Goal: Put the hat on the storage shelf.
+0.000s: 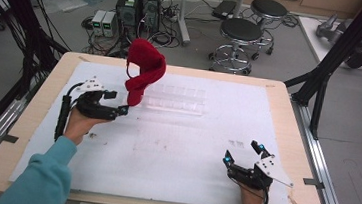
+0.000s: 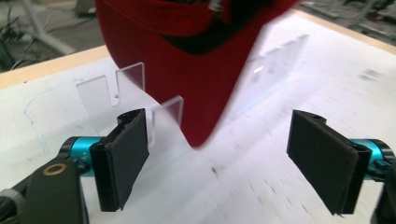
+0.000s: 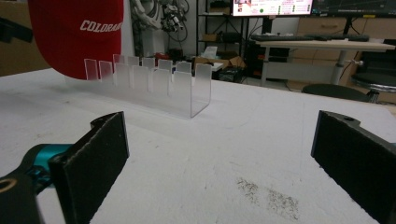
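White sheet [image 1: 174,151] over a pale wooden table [image 1: 38,103] carries everything here. On it, toward twelve o'clock from the table's middle, stands a clear acrylic slotted rack [image 1: 174,99], its long axis running nine to three across the high view. A red fabric baseball cap [image 1: 143,71] stands on edge at the rack's nine o'clock end, crown up and brim tip pointing down at the sheet; in the right gripper view white lettering shows on its crown [image 3: 77,37], and it appears to lean on the first acrylic dividers [image 3: 140,81], though the exact contact is hard to make out.

Next in size, the left gripper [image 1: 116,107] sits just beside the cap, at about seven o'clock from it, with its jaws aimed toward three. In the left gripper view the two black pads stand wide apart and nothing is pressed between them; the cap's red brim tip [image 2: 201,93] hangs in the gap ahead of them, untouched. So the cap looks released onto the rack.

Smaller in the high view, the right gripper [image 1: 242,154] rests at five o'clock, well apart from cap and rack, jaws also spread wide and empty. Any nudge to settle the cap falls to the left hand, the nearer one, reaching toward one o'clock.
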`<state>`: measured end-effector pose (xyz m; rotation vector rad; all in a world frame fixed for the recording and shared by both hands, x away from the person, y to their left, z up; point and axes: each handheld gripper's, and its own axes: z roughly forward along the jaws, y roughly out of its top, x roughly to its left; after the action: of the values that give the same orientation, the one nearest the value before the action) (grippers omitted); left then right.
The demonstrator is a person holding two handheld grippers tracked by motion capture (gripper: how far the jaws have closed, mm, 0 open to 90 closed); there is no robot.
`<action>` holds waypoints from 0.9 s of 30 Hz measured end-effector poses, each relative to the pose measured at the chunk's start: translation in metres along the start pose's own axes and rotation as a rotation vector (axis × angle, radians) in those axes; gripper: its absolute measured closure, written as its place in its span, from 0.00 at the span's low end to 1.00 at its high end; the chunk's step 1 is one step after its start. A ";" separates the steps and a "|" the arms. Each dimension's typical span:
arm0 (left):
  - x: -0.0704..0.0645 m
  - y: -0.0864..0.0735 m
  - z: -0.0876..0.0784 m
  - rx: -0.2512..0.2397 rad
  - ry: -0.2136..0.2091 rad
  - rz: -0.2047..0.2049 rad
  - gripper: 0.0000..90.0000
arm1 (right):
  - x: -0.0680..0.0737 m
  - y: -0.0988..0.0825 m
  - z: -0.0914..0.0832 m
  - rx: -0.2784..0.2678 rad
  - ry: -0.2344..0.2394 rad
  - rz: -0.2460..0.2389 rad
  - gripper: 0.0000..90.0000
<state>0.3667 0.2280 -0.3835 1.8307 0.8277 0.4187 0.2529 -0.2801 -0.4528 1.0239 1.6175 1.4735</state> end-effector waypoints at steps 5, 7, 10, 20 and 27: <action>-0.014 -0.038 -0.043 -0.124 0.022 0.065 0.23 | 0.000 0.000 -0.001 -0.011 0.003 -0.010 0.03; -0.018 -0.052 -0.057 -0.170 0.048 0.087 0.23 | 0.000 -0.001 -0.001 -0.016 0.002 -0.009 0.03; -0.019 -0.073 -0.073 -0.235 0.079 0.093 0.23 | 0.000 -0.001 -0.002 -0.021 0.003 -0.008 0.03; -0.019 -0.098 -0.083 -0.231 0.100 0.060 0.23 | 0.002 -0.001 -0.002 -0.017 -0.002 -0.017 0.03; -0.019 -0.109 -0.080 -0.239 0.124 0.053 0.23 | 0.003 0.000 0.000 -0.007 -0.009 -0.032 0.03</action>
<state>0.2655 0.2933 -0.4491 1.6197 0.7787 0.6430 0.2513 -0.2778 -0.4531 0.9945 1.6145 1.4504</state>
